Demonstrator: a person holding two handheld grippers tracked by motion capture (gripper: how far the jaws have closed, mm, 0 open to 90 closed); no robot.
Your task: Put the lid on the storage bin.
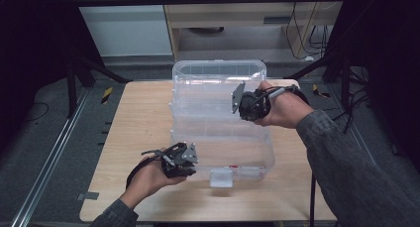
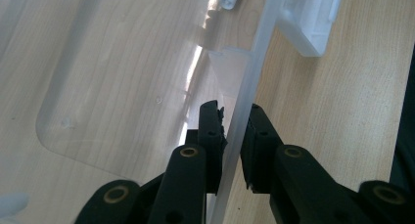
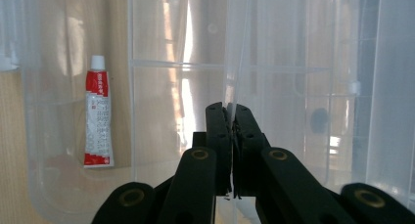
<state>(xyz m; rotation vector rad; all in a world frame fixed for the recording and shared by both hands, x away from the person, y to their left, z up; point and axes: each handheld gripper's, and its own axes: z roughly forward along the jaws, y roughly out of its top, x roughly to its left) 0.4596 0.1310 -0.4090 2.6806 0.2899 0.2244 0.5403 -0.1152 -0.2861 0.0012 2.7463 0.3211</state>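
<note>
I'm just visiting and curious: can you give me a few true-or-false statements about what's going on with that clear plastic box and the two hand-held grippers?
1. The box is see-through plastic and stands open on a wooden table. True.
2. The left hand-held gripper has its jaws on either side of a thin box wall. True.
3. The right hand-held gripper is wide open, away from the box. False: its jaws are closed on a thin clear wall.
4. A blue bottle lies in the box. False: a red and white tube lies there.
5. The box has a white latch at its near edge. True.
</note>
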